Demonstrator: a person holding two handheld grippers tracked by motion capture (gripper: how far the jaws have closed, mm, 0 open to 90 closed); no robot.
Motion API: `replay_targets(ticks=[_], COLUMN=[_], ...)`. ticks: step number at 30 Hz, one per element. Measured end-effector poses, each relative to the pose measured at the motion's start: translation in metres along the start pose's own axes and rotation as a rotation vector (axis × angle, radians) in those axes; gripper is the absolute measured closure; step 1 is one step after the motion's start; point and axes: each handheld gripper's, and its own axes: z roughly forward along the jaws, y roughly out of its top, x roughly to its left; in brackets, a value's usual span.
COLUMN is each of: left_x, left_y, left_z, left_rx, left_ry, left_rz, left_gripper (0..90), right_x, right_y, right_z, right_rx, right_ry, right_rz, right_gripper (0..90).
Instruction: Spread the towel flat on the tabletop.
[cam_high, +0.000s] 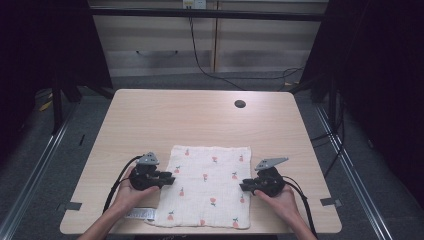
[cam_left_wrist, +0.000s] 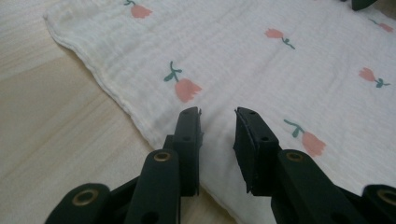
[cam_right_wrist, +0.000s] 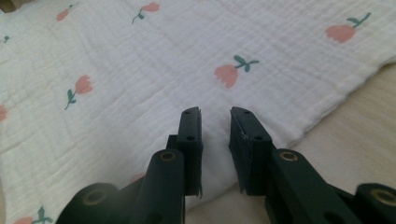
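Your hands come in at the near edge of the table (cam_high: 150, 107), each holding a gripper beside the cloth (cam_high: 207, 172), a white muslin printed with pink tulips that lies flat at the near middle. Your left gripper (cam_high: 169, 178) sits over its left edge, your right gripper (cam_high: 243, 187) over its right edge; both have jaws narrowly parted, gripping nothing.

Light wooden table (cam_high: 150, 115) on grey floor (cam_high: 30, 170); pale cabinets (cam_high: 165, 45) behind, dark curtains (cam_high: 380, 75) flanking
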Motion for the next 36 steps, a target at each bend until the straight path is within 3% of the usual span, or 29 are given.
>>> replay_targets(ticks=[7, 9, 12, 16, 18, 23, 27, 36], left_x=[-0.001, 0.001, 0.005, 0.009, 0.009, 0.007, 0.009, 0.010], left_y=[-0.001, 0.001, 0.007, 0.013, 0.013, 0.008, 0.006, 0.005], left_z=[-0.002, -0.003, -0.001, 0.006, 0.011, 0.010, 0.008, 0.008], left_rx=[0.000, -0.005, -0.013, -0.044, -0.017, -0.022, -0.030, -0.036], left_ry=[-0.026, -0.066, -0.051, -0.020, 0.001, -0.002, -0.014, -0.009], left_rz=[-0.024, -0.031, -0.040, -0.040, -0.023, 0.001, -0.009, -0.009], left_gripper=[66.1, 63.8, 62.5, 63.1, 63.8, 64.0, 64.7, 65.1], right_x=[0.000, 0.001, -0.009, -0.029, -0.041, -0.071, -0.090, -0.103], right_y=[-0.001, 0.001, 0.007, 0.022, 0.030, 0.047, 0.052, 0.057], right_z=[0.000, -0.001, -0.005, -0.005, -0.004, 0.001, 0.007, 0.028], right_rx=[-0.002, -0.010, -0.077, -0.104, -0.111, -0.129, -0.152, -0.120], right_ry=[0.011, 0.008, 0.042, -0.001, -0.031, -0.101, -0.117, -0.152], right_rz=[0.002, -0.009, 0.026, 0.047, 0.054, 0.074, 0.109, 0.126], right_gripper=[72.7, 68.0, 63.6, 62.6, 62.6, 62.0, 62.0, 64.6])
